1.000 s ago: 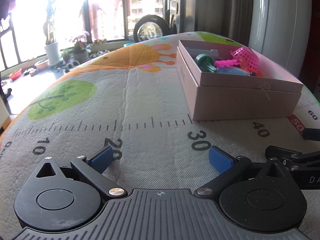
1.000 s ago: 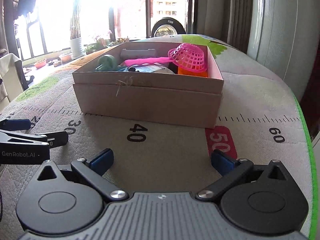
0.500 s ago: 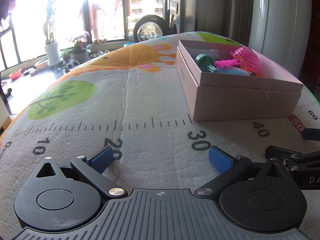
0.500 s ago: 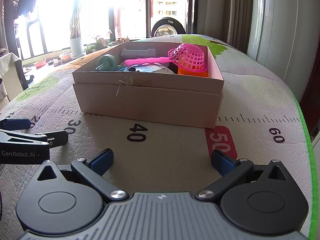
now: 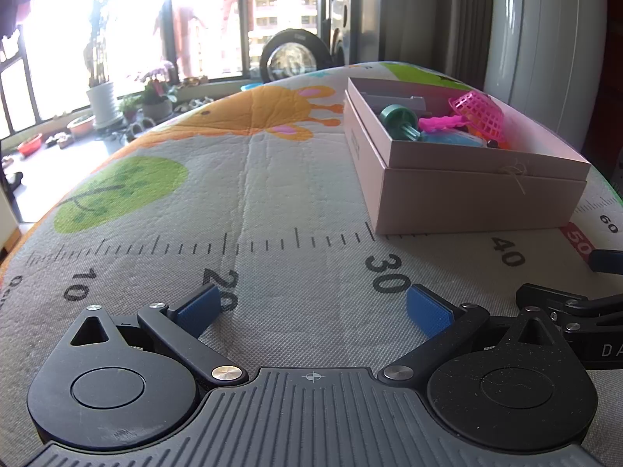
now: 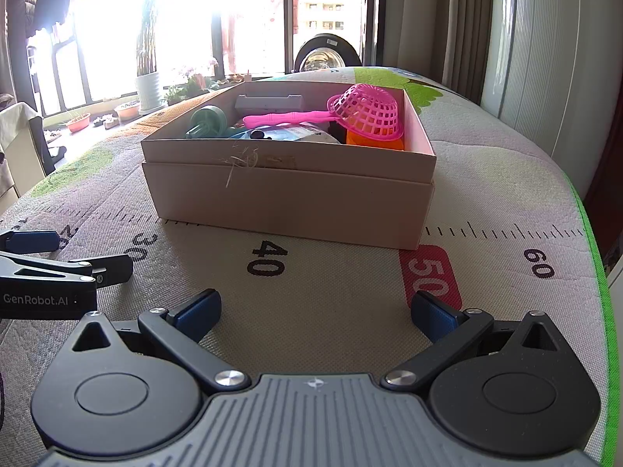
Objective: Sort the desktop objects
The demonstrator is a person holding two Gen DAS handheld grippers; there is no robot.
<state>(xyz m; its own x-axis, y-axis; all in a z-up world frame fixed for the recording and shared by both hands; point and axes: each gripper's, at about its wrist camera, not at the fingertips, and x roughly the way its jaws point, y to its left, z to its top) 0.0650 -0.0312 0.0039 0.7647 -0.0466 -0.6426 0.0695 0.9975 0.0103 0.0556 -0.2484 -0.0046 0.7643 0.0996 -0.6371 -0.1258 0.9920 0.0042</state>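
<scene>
left gripper (image 5: 313,309): fingers spread wide, nothing between them, low over the mat by the 20 and 30 marks
right gripper (image 6: 315,311): fingers spread wide, holding nothing, low over the mat between the 40 and 50 marks
box (image 6: 288,198): on the mat straight ahead of the right gripper, ahead and to the right of the left one
strainer (image 6: 368,113): pink, tilted, in the box's right part
reel (image 5: 397,120): green, in the box's left part
mat (image 5: 249,202): printed with a ruler scale
</scene>
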